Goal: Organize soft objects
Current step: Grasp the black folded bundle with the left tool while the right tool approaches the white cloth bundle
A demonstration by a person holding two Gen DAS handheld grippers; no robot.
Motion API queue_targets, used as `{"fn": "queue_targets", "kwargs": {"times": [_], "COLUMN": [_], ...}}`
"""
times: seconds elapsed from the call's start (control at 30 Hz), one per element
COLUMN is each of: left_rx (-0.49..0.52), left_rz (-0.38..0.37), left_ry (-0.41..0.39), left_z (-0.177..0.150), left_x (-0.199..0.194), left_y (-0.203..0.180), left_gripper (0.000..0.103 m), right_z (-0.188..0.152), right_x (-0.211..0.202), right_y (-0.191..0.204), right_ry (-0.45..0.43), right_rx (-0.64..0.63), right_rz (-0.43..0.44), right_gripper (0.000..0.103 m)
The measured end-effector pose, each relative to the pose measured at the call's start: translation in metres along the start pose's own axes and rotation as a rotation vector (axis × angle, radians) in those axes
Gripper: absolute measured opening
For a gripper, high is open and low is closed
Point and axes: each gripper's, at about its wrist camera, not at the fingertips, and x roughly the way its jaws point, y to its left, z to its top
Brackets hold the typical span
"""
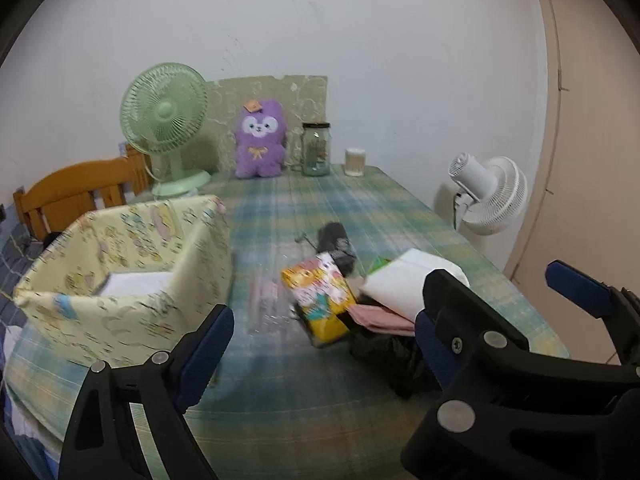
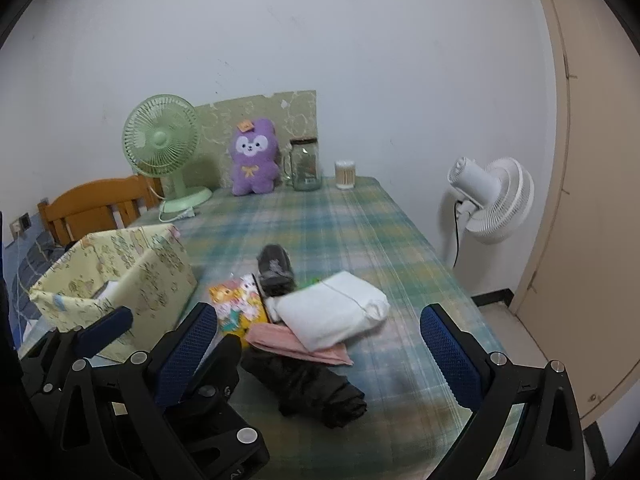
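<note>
Here the soft things lie heaped mid-desk on the plaid cloth (image 2: 340,216): a white folded cloth (image 2: 332,314) on top of a pink cloth (image 2: 296,344), a black bundle (image 2: 312,388) nearest the camera, a yellow printed pack (image 2: 236,304) and a dark roll (image 2: 274,268) behind. Left of the heap stands the yellow fabric box (image 1: 120,276). The left tongs (image 1: 324,344) and the right tongs (image 2: 320,348) both gape wide, gripping nothing, above the desk's near end.
</note>
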Motion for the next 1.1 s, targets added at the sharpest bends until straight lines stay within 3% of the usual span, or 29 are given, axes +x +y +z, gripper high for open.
{"fn": "queue_targets", "kwargs": {"times": [0.23, 0.6, 0.83, 0.97, 1.1], "left_rx": [-0.008, 0.036, 0.010, 0.010, 0.000], "left_rz": [-0.053, -0.065, -0.056, -0.053, -0.068], "left_ry": [0.061, 0.108, 0.157, 0.150, 0.148], "left_z": [-0.015, -0.018, -0.024, -0.025, -0.024], "left_x": [0.023, 0.044, 0.062, 0.061, 0.058], "left_y": [-0.015, -0.046, -0.045, -0.043, -0.038], "left_gripper": [0.091, 0.088, 0.073, 0.054, 0.045], "right_z": [-0.015, -0.027, -0.030, -0.031, -0.030], "right_x": [0.020, 0.036, 0.054, 0.060, 0.060], "right_y": [-0.017, -0.049, -0.056, -0.055, -0.048], "right_ry": [0.045, 0.098, 0.132, 0.145, 0.140], "right_rx": [0.012, 0.049, 0.039, 0.064, 0.056], "right_rz": [-0.022, -0.053, -0.059, -0.026, -0.016], "right_gripper": [0.102, 0.095, 0.095, 0.095, 0.095]}}
